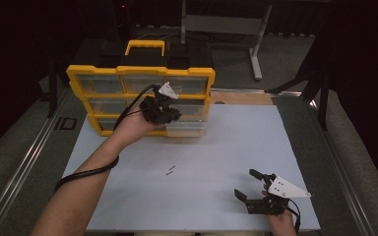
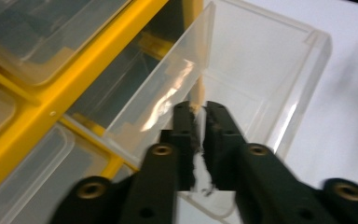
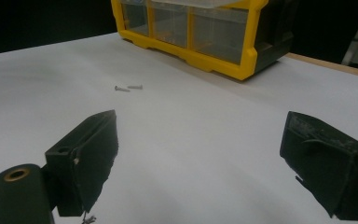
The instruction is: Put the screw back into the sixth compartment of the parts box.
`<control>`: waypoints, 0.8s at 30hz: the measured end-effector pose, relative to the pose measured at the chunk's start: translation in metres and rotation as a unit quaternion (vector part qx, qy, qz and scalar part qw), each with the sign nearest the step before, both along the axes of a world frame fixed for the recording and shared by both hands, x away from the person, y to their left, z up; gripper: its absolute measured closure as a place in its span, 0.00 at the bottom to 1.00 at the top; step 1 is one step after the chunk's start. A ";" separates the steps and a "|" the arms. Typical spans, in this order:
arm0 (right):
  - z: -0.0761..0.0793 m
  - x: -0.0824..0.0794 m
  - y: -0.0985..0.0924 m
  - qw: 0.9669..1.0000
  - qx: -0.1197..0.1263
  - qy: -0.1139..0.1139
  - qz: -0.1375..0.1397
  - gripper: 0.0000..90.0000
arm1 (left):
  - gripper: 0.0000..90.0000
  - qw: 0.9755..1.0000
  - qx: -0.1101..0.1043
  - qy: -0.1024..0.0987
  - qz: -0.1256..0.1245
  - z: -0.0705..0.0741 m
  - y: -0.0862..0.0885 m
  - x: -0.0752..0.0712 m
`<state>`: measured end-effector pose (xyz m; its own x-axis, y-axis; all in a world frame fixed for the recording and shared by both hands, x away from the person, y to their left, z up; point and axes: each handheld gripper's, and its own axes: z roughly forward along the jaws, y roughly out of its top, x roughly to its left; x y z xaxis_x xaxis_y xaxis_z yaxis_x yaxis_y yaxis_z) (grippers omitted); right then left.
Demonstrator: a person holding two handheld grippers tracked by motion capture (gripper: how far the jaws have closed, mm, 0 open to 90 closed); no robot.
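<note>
Nearest me, my right tool (image 1: 250, 186) rests low on the white counter (image 1: 216, 147), its jaws wide apart with nothing between them. Farther out two small screws (image 1: 170, 170) lie together on the bare counter. Beyond them my left tool (image 1: 170, 114) sits at the yellow organizer (image 1: 128, 73), jaws almost together at the wall of the pulled-out clear drawer (image 2: 261, 70); I cannot tell whether they pinch it.
</note>
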<state>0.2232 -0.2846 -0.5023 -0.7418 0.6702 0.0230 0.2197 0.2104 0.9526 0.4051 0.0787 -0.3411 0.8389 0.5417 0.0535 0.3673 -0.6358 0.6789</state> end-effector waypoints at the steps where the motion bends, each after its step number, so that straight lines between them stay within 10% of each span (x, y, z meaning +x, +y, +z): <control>1: 0.000 0.000 0.000 1.000 -0.001 0.000 0.000 0.13 | 0.84 1.000 -0.003 -0.001 -0.001 0.001 0.000 -0.001; 24: 0.000 0.000 0.001 1.000 -0.003 0.001 0.001 0.13 | 0.31 0.996 -0.091 -0.005 0.020 0.020 0.043 -0.023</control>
<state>0.2227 -0.2838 -0.5024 -0.7437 0.6682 0.0201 0.2202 0.2164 0.9512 0.3825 0.1216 -0.3208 0.8165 0.5760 -0.0402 0.3825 -0.4875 0.7849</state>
